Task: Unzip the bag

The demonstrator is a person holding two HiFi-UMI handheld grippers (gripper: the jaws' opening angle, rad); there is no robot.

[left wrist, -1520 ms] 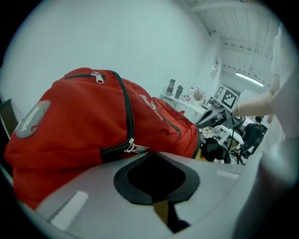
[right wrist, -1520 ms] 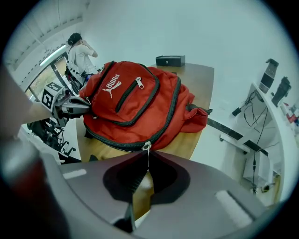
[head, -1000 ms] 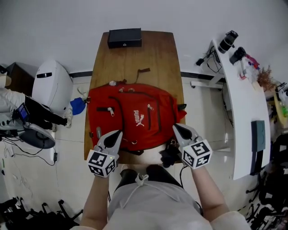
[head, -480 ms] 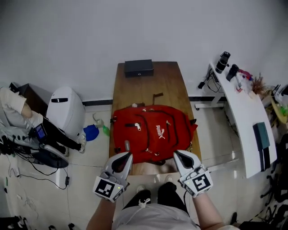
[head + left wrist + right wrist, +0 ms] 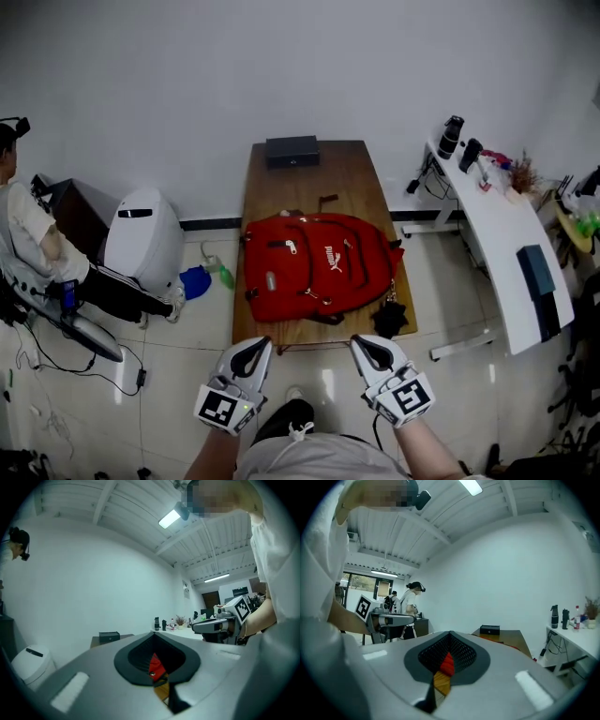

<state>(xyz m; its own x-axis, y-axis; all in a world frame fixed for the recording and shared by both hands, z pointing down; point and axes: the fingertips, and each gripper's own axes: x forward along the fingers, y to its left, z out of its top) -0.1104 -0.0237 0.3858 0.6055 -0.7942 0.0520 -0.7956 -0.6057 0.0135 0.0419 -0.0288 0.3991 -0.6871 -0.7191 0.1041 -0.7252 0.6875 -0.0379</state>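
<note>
A red backpack lies flat on the wooden table, its front with white logo and several zip pulls facing up. My left gripper and right gripper hang side by side in front of the table's near edge, clear of the bag, both shut with nothing in them. In the left gripper view the left gripper points level and a sliver of the backpack shows through the slit between its jaws. The right gripper likewise shows the backpack as a red sliver.
A black box sits at the table's far end and a black pouch hangs at its near right corner. A white desk with bottles stands right. At left are a white rounded machine and a seated person.
Both grippers have drawn back from the backpack's near edge to in front of the table and risen. The view has pulled away, so the bag looks smaller. The bag has not moved.
</note>
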